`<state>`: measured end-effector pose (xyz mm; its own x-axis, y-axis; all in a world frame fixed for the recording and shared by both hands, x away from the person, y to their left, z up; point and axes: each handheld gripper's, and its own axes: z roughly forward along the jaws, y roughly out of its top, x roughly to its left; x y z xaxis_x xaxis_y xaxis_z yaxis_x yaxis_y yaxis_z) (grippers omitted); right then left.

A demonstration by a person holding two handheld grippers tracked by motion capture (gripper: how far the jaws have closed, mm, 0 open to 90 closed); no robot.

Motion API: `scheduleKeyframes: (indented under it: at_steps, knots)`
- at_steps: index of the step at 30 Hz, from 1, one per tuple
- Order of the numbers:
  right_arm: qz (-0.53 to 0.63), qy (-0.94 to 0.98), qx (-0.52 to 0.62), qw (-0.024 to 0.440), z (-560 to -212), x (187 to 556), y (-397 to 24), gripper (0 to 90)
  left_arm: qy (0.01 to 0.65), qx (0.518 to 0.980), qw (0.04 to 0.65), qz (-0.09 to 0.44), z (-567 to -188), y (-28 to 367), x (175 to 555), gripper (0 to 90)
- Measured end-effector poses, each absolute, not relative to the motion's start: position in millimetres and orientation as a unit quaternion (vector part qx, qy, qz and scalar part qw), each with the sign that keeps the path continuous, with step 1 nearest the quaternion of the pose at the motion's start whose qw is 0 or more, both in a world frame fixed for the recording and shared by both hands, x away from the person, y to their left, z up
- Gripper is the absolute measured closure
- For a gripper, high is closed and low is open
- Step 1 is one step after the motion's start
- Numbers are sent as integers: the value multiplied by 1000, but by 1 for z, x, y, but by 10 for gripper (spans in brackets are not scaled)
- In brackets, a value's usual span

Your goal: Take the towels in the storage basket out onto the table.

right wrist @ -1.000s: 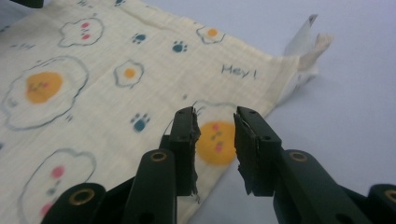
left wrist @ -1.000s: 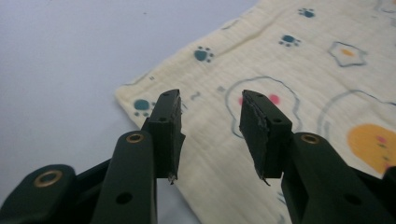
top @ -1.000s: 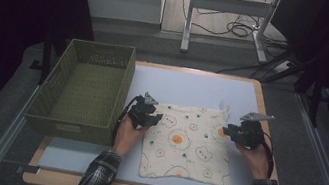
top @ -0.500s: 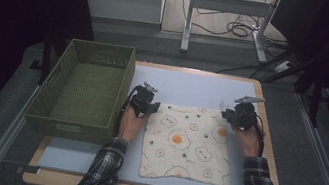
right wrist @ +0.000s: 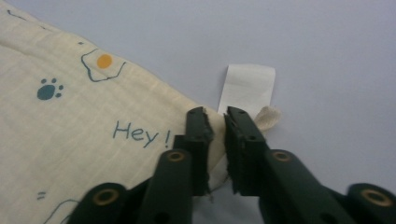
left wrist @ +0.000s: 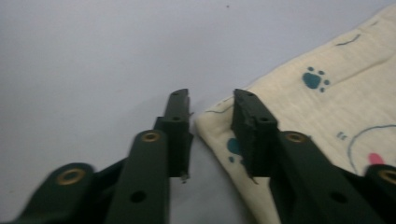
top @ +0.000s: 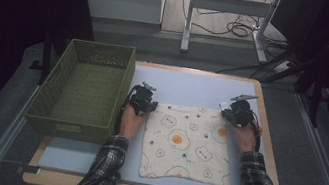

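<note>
A cream cloth (top: 187, 142) printed with fried eggs and paw marks lies flat on the pale blue table top (top: 194, 85). My left gripper (top: 143, 100) is at its far left corner. In the left gripper view the jaws (left wrist: 210, 109) have just been closing and still stand apart, with the cloth (left wrist: 327, 93) corner between them, untouched by the pads. My right gripper (top: 236, 112) is at the far right corner. Its jaws (right wrist: 215, 121) have just been closing and now pinch the cloth (right wrist: 93, 116) edge beside a white label (right wrist: 247, 86).
A green slatted basket (top: 70, 127) stands on the table's left side, close to my left hand. Bare blue surface lies beyond the cloth up to the wooden far edge (top: 196, 71). Metal desk legs and cables are on the floor behind.
Both hands have moved away from the person to the cloth's far corners, the right one also a little to the left. Both pairs of jaws have narrowed around the corners.
</note>
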<state>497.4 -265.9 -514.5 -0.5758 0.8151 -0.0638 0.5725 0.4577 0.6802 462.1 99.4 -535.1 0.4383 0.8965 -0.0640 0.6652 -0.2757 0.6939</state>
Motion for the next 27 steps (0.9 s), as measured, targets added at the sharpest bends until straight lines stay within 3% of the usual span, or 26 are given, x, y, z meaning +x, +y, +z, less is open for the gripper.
scheduleKeyframes:
  at_steps: [1, 4, 16, 27]
  knots:
    - [313, 831, 418, 191, -514, 497, -266, 853, 501, 780, 337, 168, -535, 99, 462, 733]
    - [311, 832, 421, 182, -513, 497, -265, 893, 497, 784, 338, 155, -534, 97, 462, 863]
    - [336, 835, 388, 199, -484, 474, -270, 894, 464, 790, 347, 200, -505, 91, 435, 862]
    - [349, 840, 365, 199, -474, 431, -290, 893, 433, 800, 364, 201, -501, 84, 392, 862]
